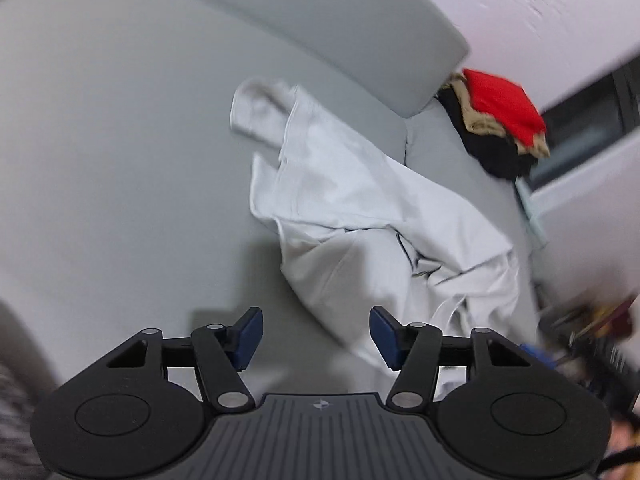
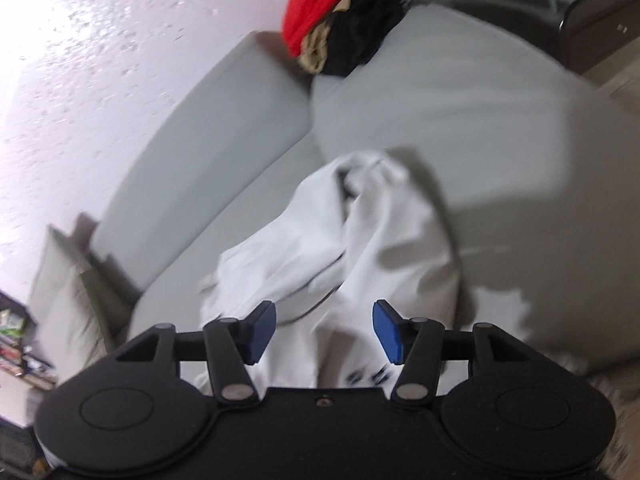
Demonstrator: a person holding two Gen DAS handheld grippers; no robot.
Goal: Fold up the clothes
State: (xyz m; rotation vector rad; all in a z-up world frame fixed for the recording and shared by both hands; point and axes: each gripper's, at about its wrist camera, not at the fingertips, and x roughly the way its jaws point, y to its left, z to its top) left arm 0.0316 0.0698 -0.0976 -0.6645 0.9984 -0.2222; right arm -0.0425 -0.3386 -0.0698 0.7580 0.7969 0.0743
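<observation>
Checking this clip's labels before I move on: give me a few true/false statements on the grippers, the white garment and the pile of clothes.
1. The left gripper is open and holds nothing. True.
2. The right gripper is shut on the white garment. False: its jaws stand apart, and the garment lies crumpled under and ahead of them, ungripped.
3. The white garment is folded flat. False: it lies bunched on the grey sofa.
4. A pile with a red piece on top sits at the far end of the sofa. True.
5. The pile touches the white garment. False: bare cushion separates them.
</observation>
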